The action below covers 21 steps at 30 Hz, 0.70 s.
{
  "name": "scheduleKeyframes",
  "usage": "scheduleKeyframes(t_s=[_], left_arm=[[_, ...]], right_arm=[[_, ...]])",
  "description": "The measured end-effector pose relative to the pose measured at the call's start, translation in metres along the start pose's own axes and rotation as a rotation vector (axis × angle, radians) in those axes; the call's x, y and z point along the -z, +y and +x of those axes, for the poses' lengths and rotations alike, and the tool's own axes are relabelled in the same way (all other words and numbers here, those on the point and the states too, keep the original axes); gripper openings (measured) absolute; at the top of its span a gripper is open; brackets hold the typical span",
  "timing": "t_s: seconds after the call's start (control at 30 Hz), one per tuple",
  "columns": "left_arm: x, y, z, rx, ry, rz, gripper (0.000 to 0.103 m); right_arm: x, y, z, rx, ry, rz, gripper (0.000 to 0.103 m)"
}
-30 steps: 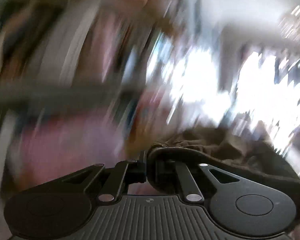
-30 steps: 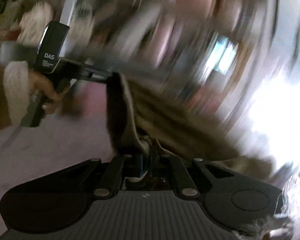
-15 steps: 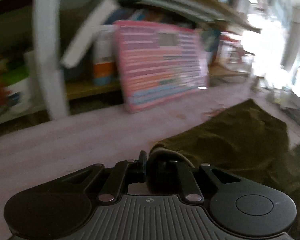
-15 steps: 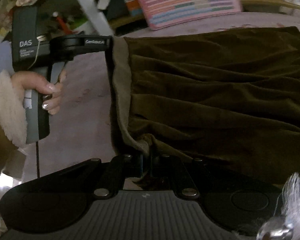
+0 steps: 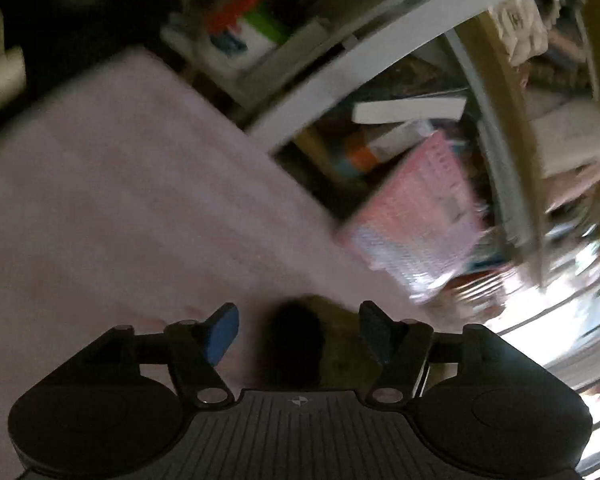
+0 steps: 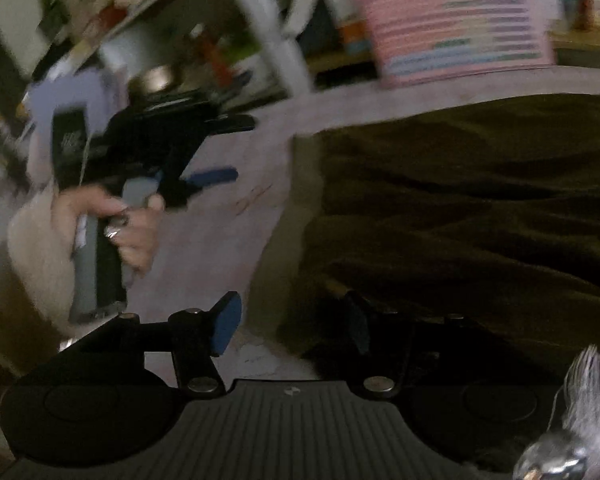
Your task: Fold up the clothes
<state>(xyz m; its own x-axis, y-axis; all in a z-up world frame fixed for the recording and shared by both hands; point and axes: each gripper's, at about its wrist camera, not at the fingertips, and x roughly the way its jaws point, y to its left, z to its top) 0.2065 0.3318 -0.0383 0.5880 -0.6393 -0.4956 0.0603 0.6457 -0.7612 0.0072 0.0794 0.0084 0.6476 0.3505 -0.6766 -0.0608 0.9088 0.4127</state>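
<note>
A dark olive-brown garment lies spread flat on the pink table surface, filling the right half of the right wrist view. My right gripper is open just above the garment's near left corner, with nothing held. In the left wrist view a corner of the same garment shows between the blue-padded fingers. My left gripper is open over it. That left gripper also appears in the right wrist view, held by a hand, open and apart from the garment's left edge.
A pink striped board leans against a cluttered shelf at the table's far edge. A white shelf post stands behind the table. Bare pink table stretches to the left of the garment. A fluffy sleeve covers the wrist.
Both grippers were shut on the garment's edge and have let go and opened. The garment now lies flat. The left gripper has drawn away to the left and tilted.
</note>
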Motion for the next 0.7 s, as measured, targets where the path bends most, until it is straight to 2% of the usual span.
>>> scheduleKeyframes(t_s=[0.03,0.1,0.13,0.2,0.27,0.33,0.4,0.5,0.57,0.7], left_arm=[[0.003,-0.008,0.008,-0.019,0.005,0.052,0.060],[0.010,-0.018,0.026,-0.046,0.037,0.120,0.033],[0.012,-0.019,0.035,-0.058,0.068,0.122,0.026],[0.015,-0.018,0.052,-0.087,0.110,0.102,0.005],[0.014,-0.014,0.061,-0.099,0.104,0.077,0.003],[0.007,-0.010,0.067,-0.117,0.075,0.055,0.003],[-0.004,-0.009,0.069,-0.166,0.018,0.049,0.003],[-0.019,-0.007,0.069,-0.226,-0.055,0.067,0.003],[-0.028,-0.002,0.069,-0.253,-0.071,0.092,0.011],[-0.027,0.011,0.044,-0.248,-0.102,0.087,0.014]], right_arm=[[-0.001,-0.008,-0.007,0.026,-0.021,0.035,0.055],[0.003,-0.026,-0.025,0.079,-0.058,0.116,0.055],[0.006,-0.037,-0.034,0.116,-0.079,0.173,0.055],[0.013,-0.059,-0.053,0.191,-0.121,0.286,0.055],[0.026,-0.086,-0.068,0.261,-0.166,0.426,0.055],[0.036,-0.099,-0.079,0.326,-0.186,0.472,0.055],[0.046,-0.113,-0.090,0.391,-0.207,0.519,0.055],[0.048,-0.126,-0.093,0.424,-0.219,0.557,0.055],[0.049,-0.135,-0.095,0.447,-0.226,0.583,0.054],[0.053,-0.159,-0.102,0.479,-0.243,0.666,0.055]])
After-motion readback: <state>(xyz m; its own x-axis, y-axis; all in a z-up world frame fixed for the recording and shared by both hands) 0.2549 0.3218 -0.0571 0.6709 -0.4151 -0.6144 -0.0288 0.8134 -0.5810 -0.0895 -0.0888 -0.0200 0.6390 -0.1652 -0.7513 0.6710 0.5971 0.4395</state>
